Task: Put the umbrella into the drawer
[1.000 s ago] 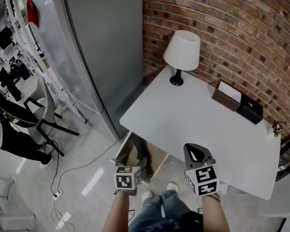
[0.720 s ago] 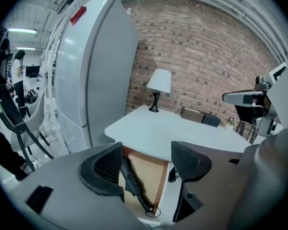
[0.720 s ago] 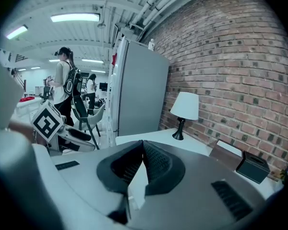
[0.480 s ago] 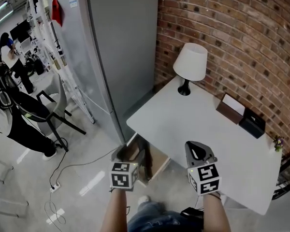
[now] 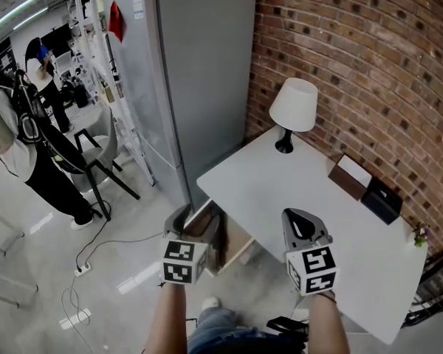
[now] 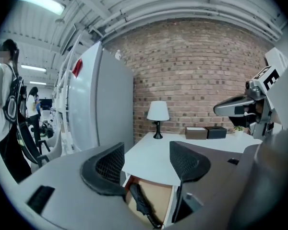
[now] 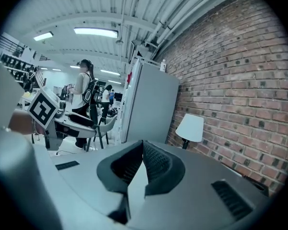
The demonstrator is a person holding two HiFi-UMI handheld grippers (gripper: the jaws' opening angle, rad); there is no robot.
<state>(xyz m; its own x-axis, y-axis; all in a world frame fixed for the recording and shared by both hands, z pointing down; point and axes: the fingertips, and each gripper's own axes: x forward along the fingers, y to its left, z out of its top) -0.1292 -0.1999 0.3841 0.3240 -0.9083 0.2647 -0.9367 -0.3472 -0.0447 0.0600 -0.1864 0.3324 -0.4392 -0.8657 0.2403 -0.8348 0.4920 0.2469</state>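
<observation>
One umbrella [image 6: 140, 202], dark, folded: laid inside open drawer [image 6: 156, 193], seen at 6 o'clock in left gripper view. Drawer set under white table [image 5: 310, 198], at table's 8 o'clock edge in head view. Left gripper [image 6: 148, 157]: jaws apart, closing, nothing caught between them. Right gripper [image 7: 143, 152]: jaws together, empty, held over table's 6 o'clock part. Lamp [image 5: 294, 109] stood at table's 12 o'clock corner. Grey refrigerator [image 5: 199, 72] placed at 10 o'clock.

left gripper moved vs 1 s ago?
Yes. In the head view the left gripper has shifted left off the open drawer, whose front corner it overlapped before. Its jaws are closing, with nothing between them.
</observation>
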